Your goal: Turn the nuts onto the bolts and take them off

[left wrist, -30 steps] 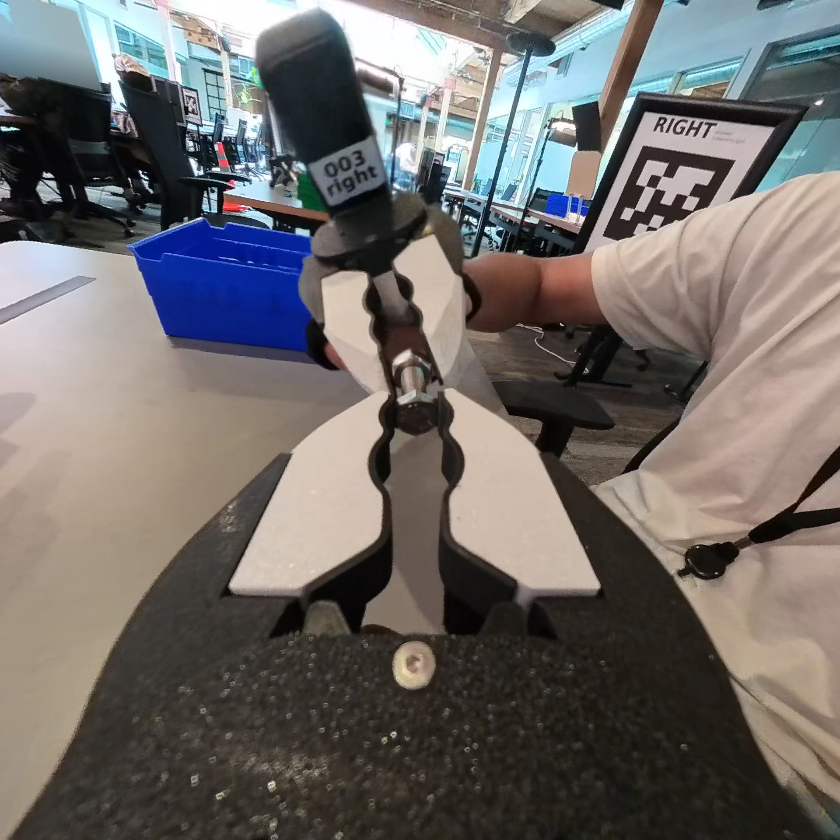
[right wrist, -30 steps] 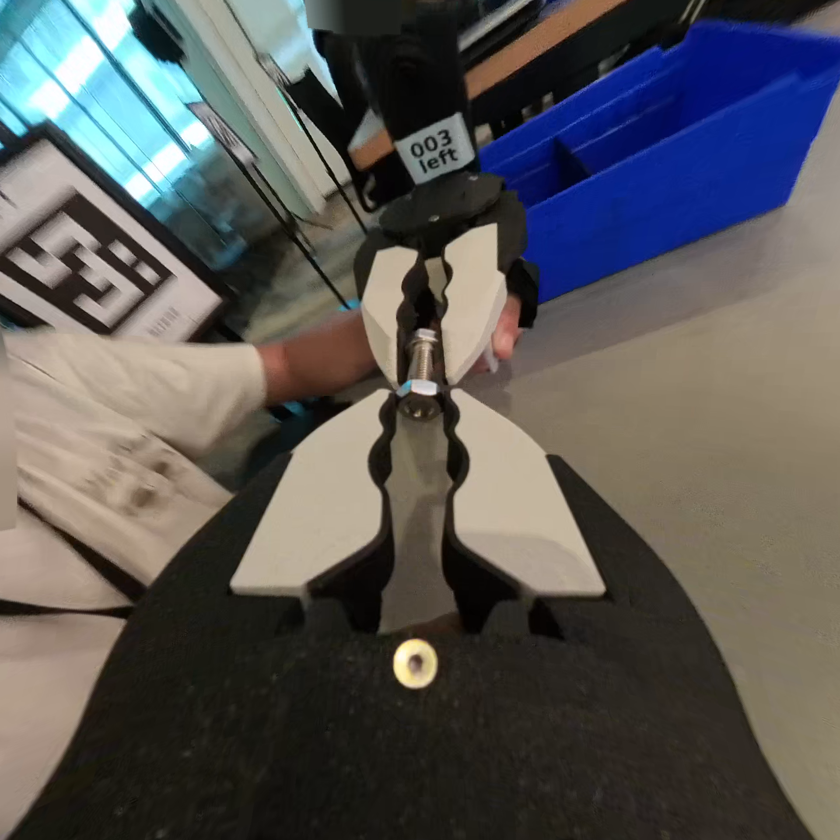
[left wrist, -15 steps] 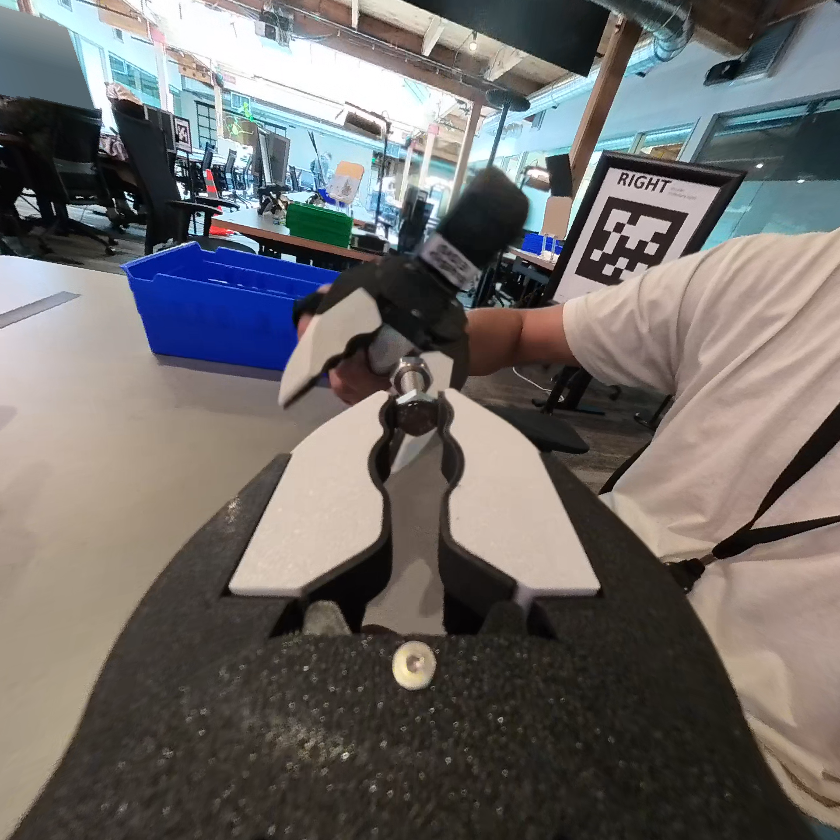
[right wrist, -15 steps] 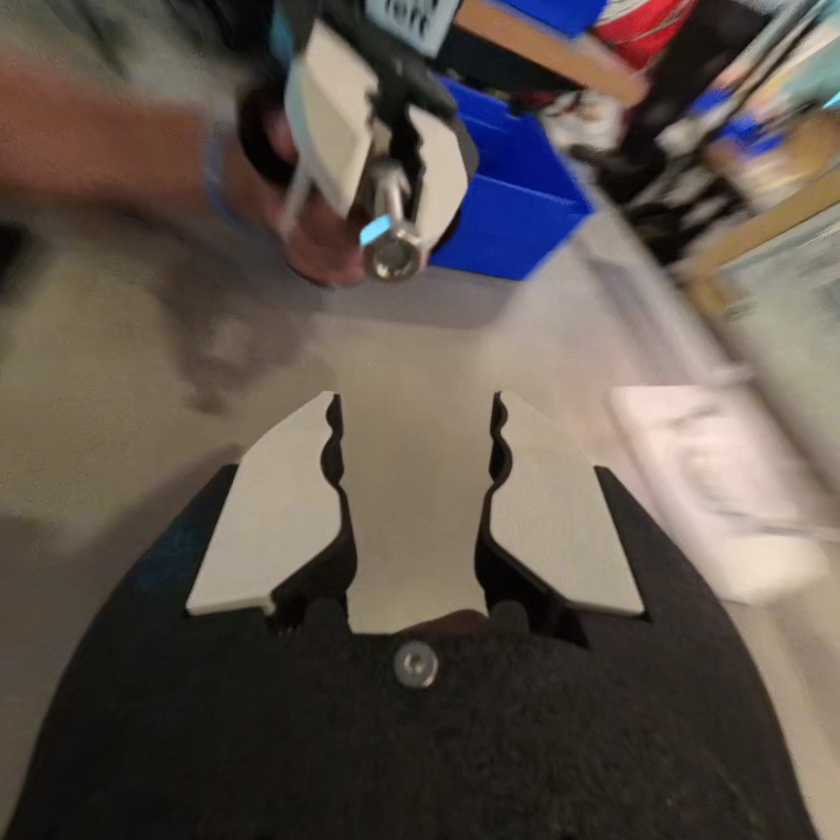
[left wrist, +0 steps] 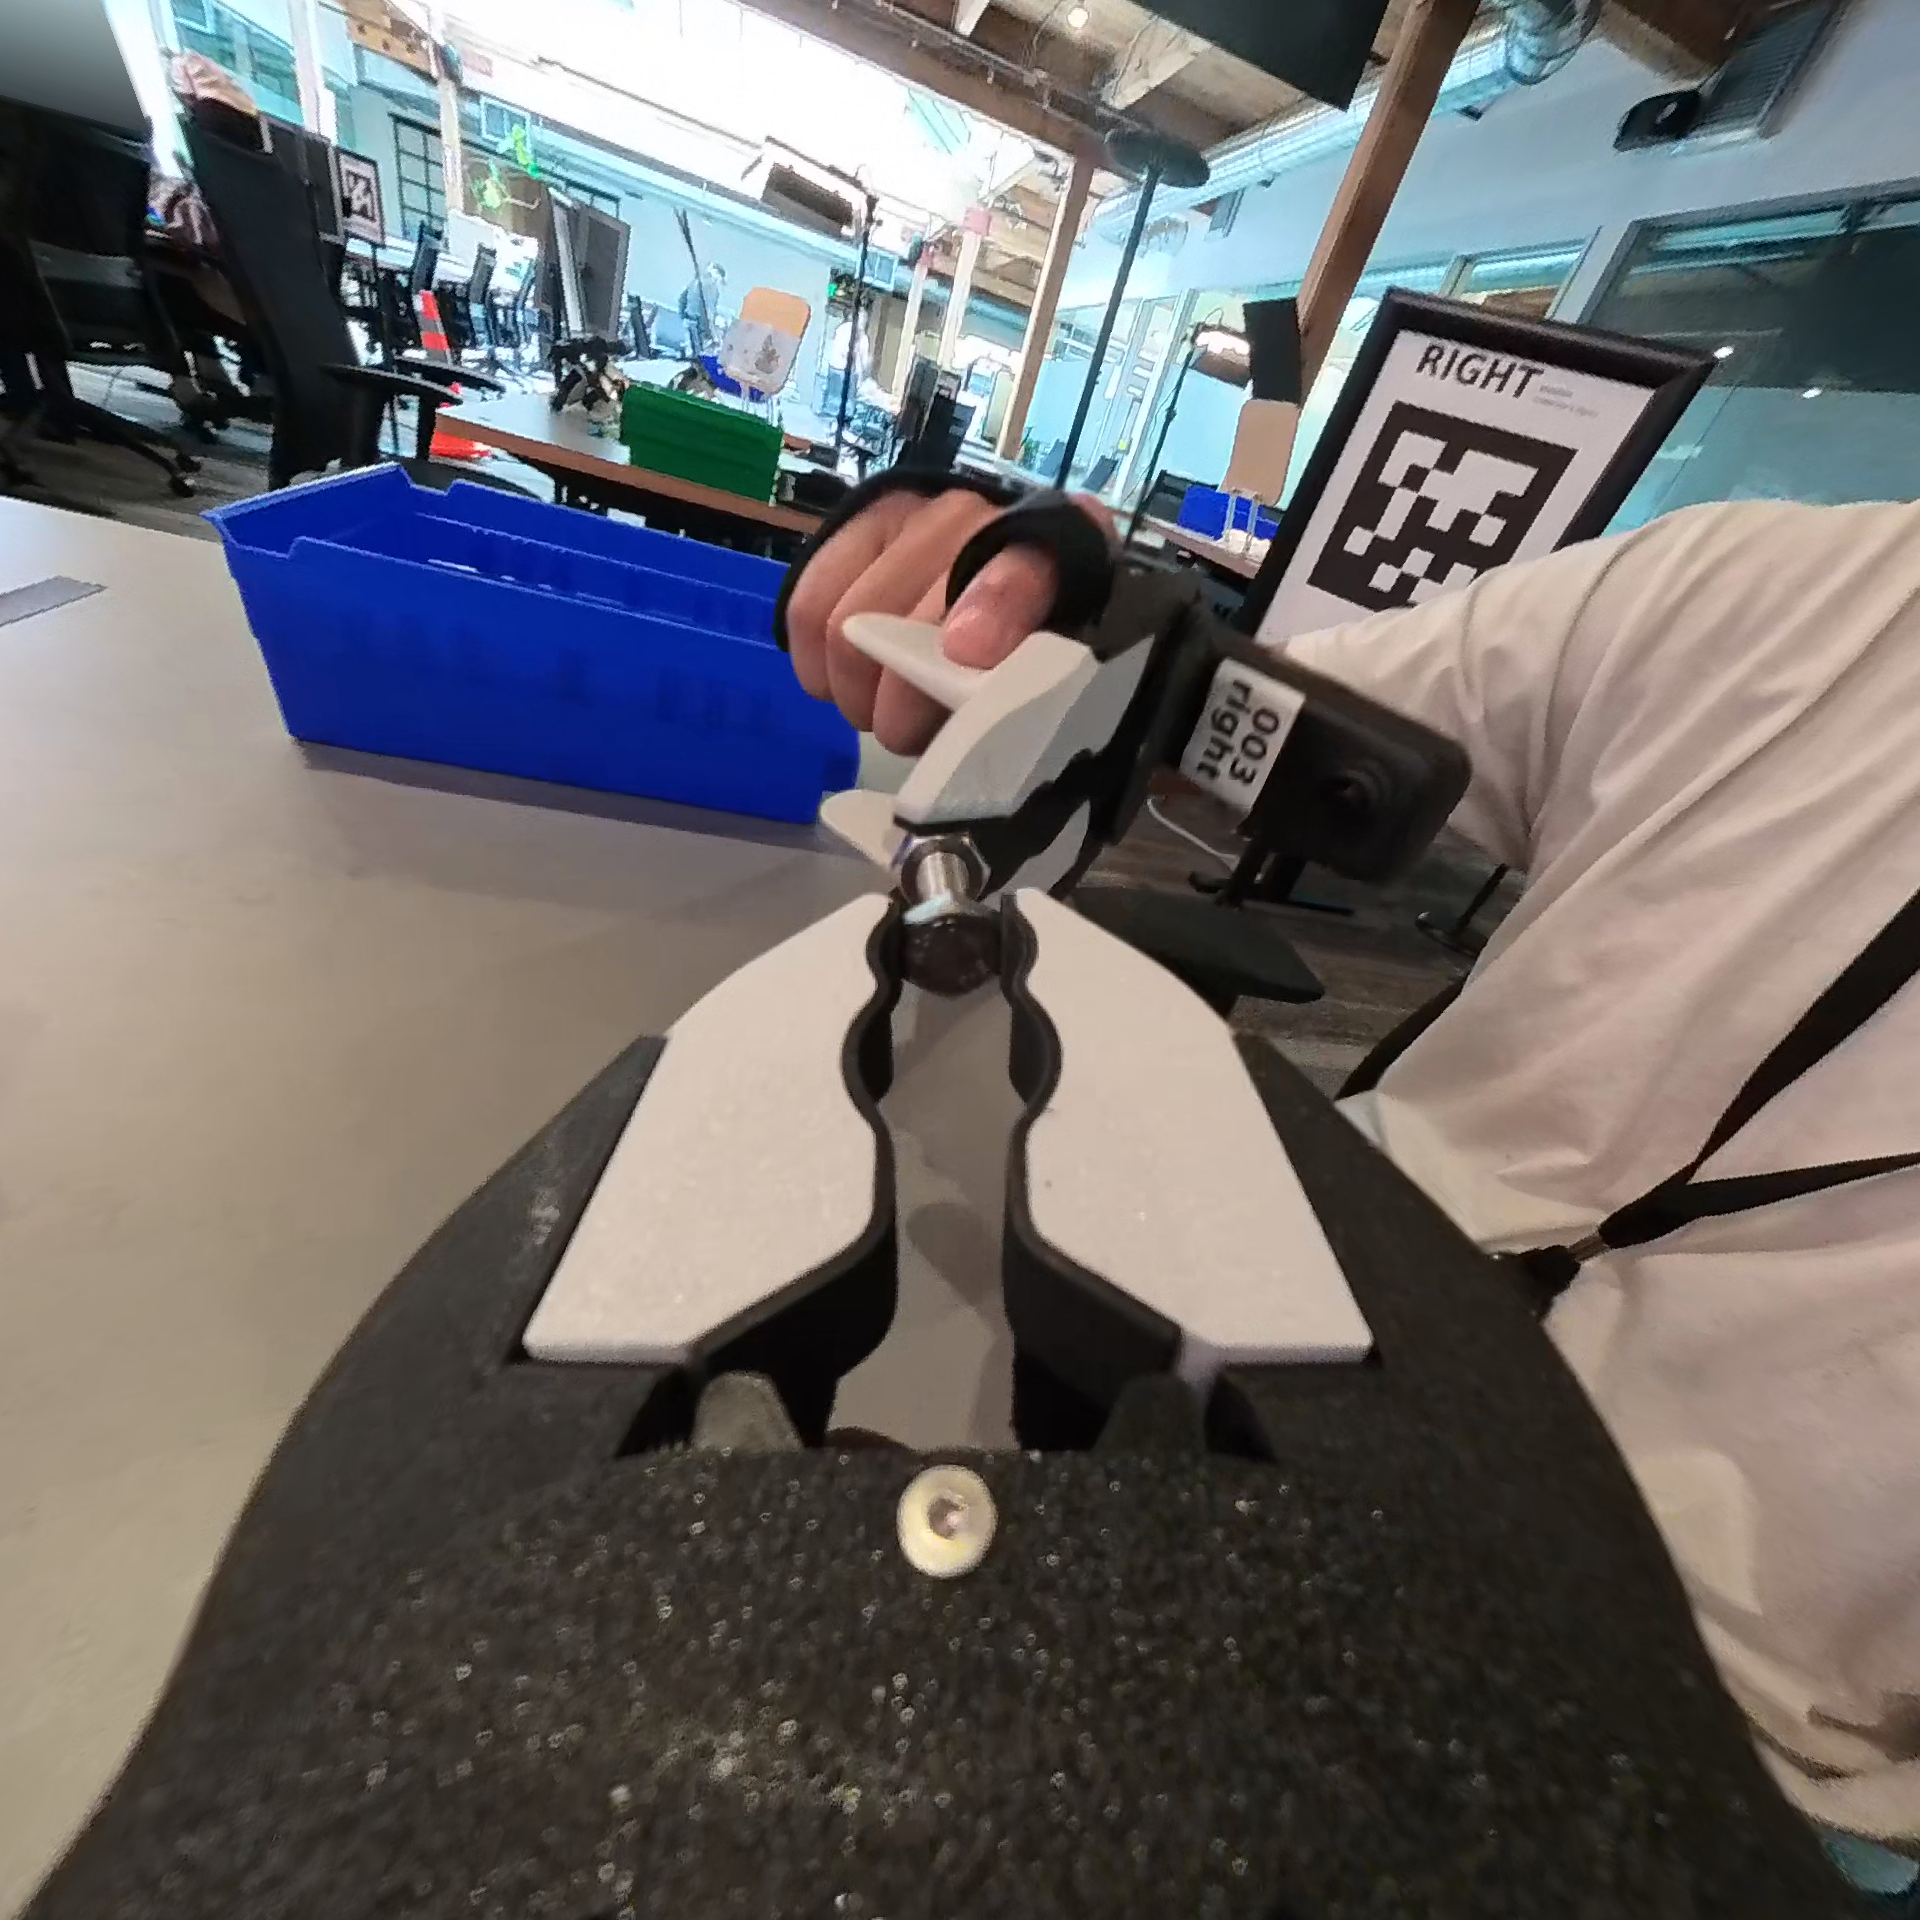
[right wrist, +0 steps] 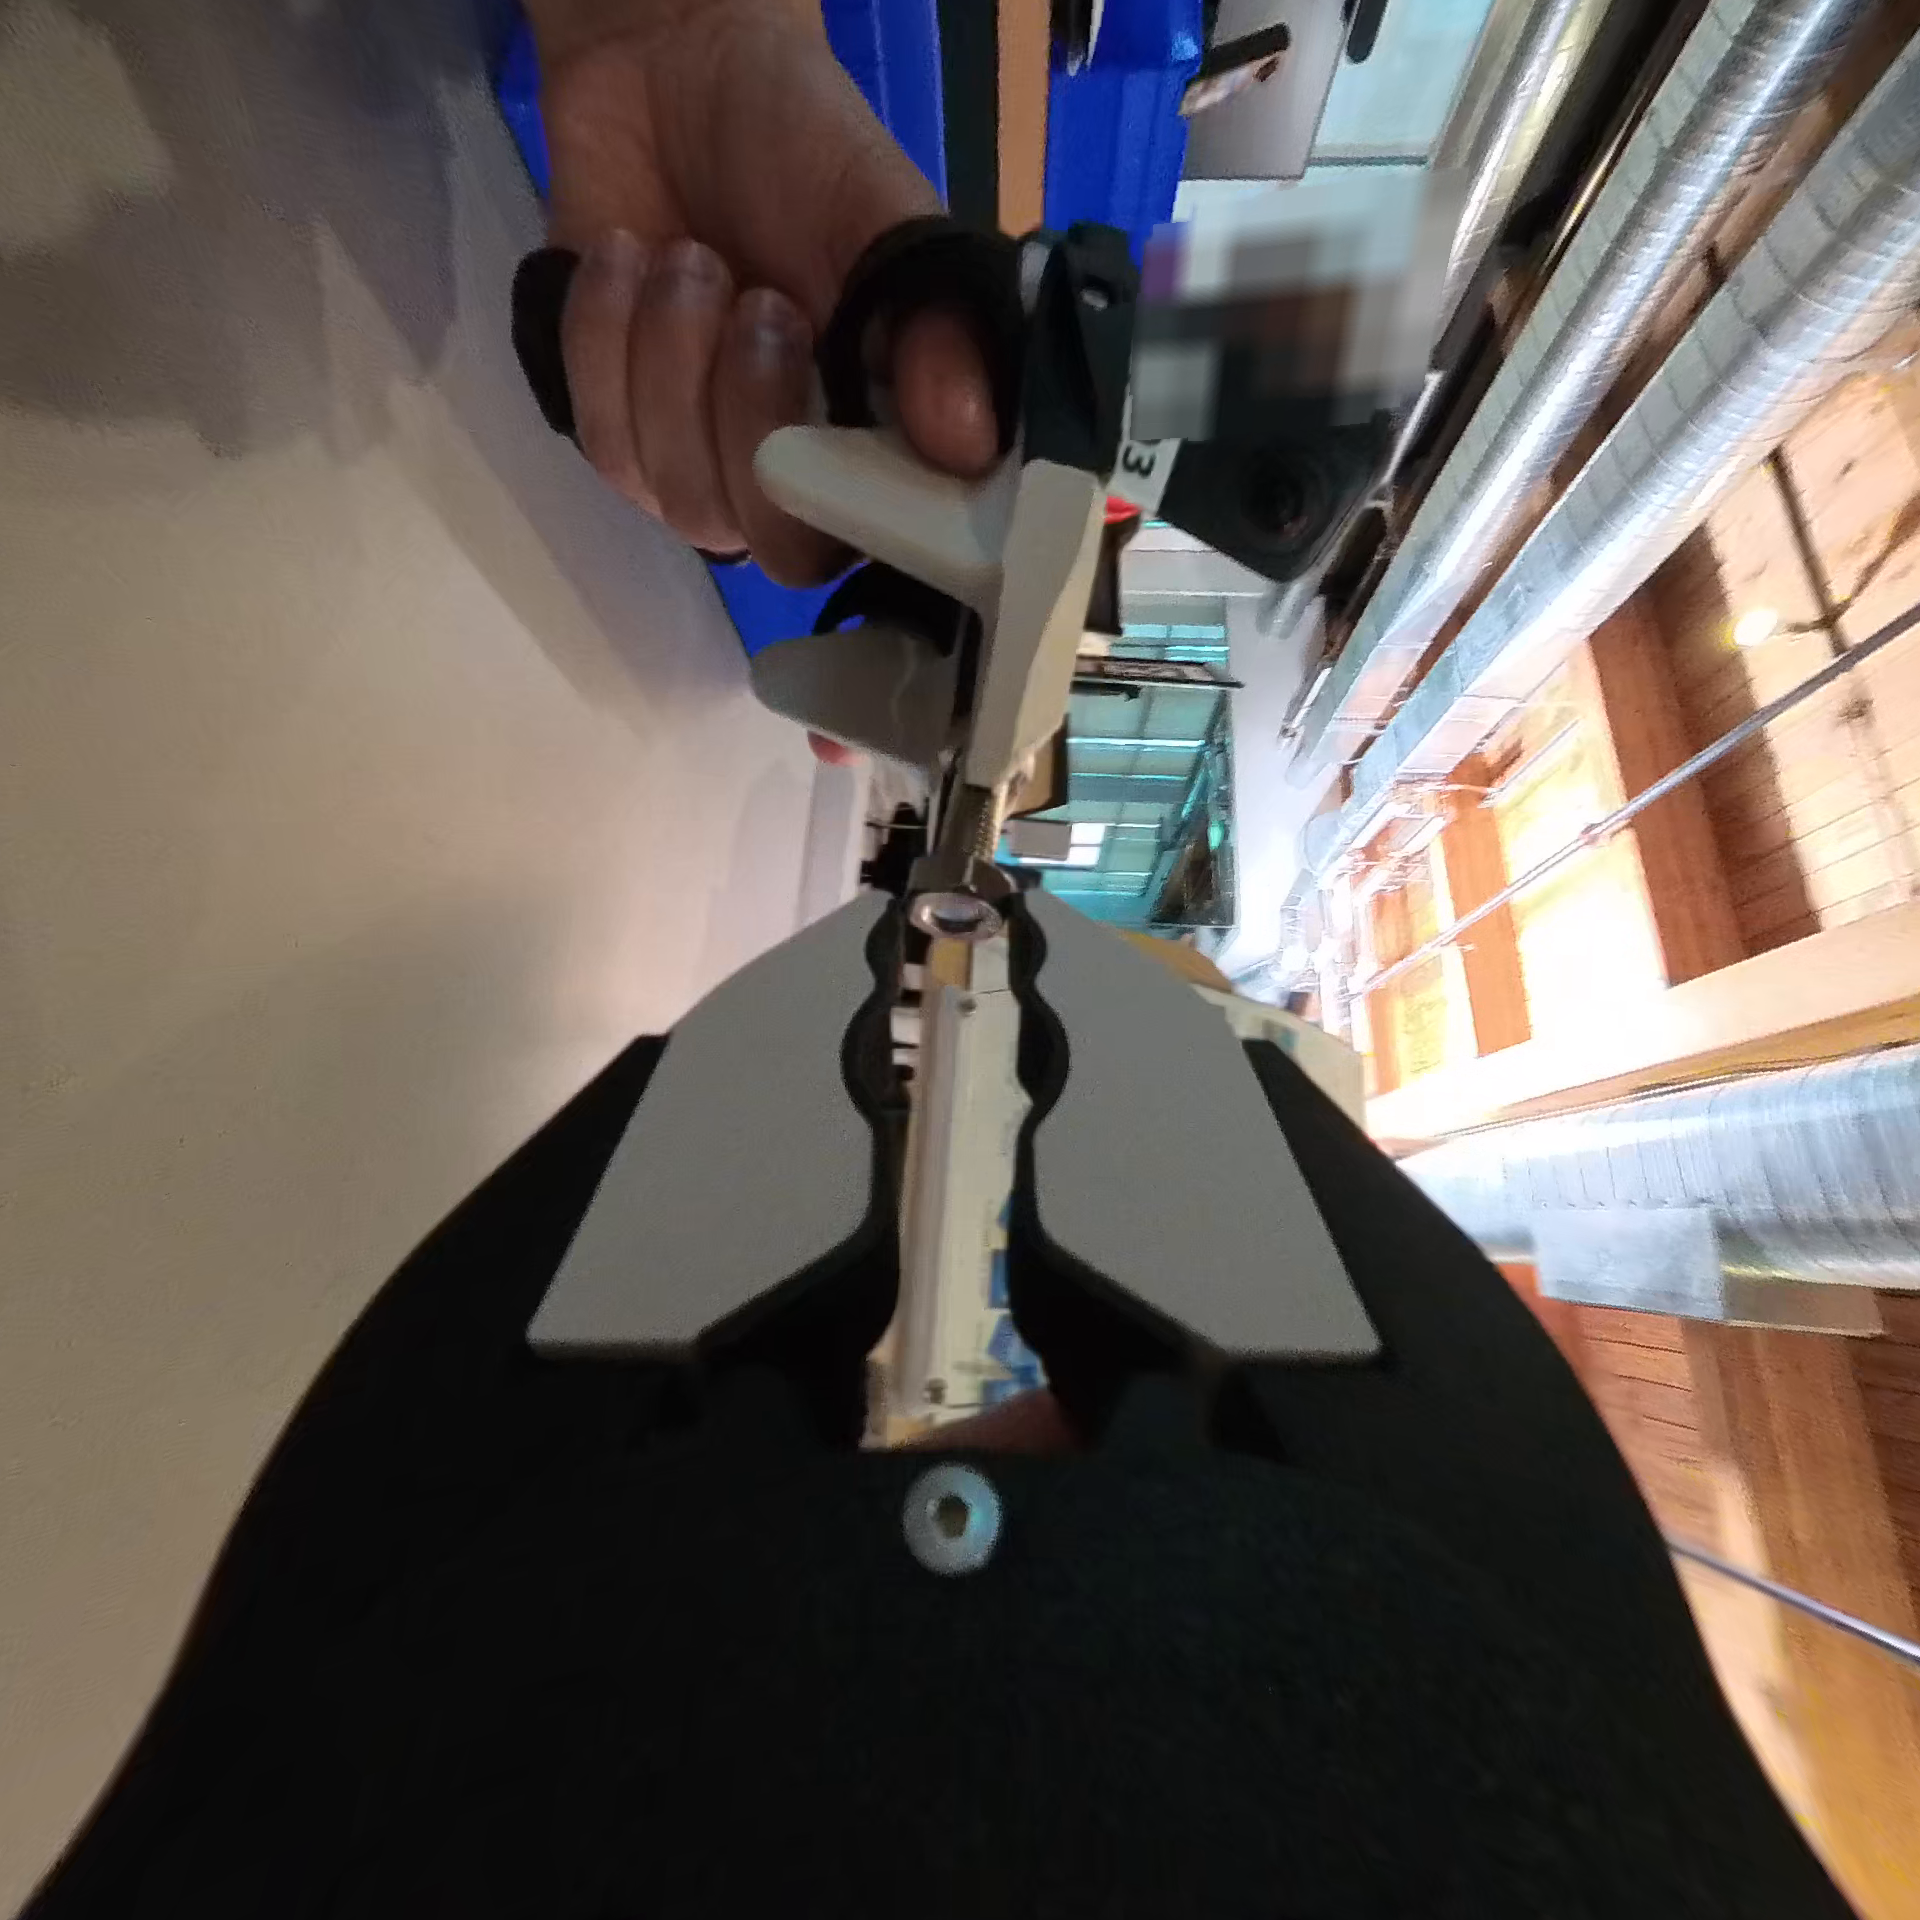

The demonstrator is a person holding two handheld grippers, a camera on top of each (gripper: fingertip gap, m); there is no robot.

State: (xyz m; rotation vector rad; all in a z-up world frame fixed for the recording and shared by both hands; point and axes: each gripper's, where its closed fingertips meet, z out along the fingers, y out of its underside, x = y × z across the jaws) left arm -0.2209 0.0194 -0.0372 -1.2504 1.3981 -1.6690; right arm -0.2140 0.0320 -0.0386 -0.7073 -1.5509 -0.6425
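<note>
My left gripper (left wrist: 948,940) is shut on the head of a steel bolt (left wrist: 938,883) and holds it above the grey table (left wrist: 260,987). My right gripper (right wrist: 954,935) is rolled onto its side and is shut on the nut (right wrist: 951,916), which sits on the bolt's threaded end (right wrist: 971,831). The two grippers meet tip to tip. In the left wrist view the right gripper (left wrist: 920,844) comes in from the upper right, and its fingers (left wrist: 997,748) hide most of the nut. In the right wrist view the left gripper (right wrist: 968,795) is held by a hand (right wrist: 707,312).
A blue bin (left wrist: 499,644) stands on the table behind the grippers. The person's white shirt (left wrist: 1662,935) fills the right side. A framed marker sign (left wrist: 1455,499) stands behind the arm. Office chairs and desks are far off. Only a small space, under 4 cm, lies between the two pairs of fingers.
My right gripper let go of the nut, opened, rolled about a quarter turn and shut on the nut again. My left gripper kept hold of the bolt throughout.
</note>
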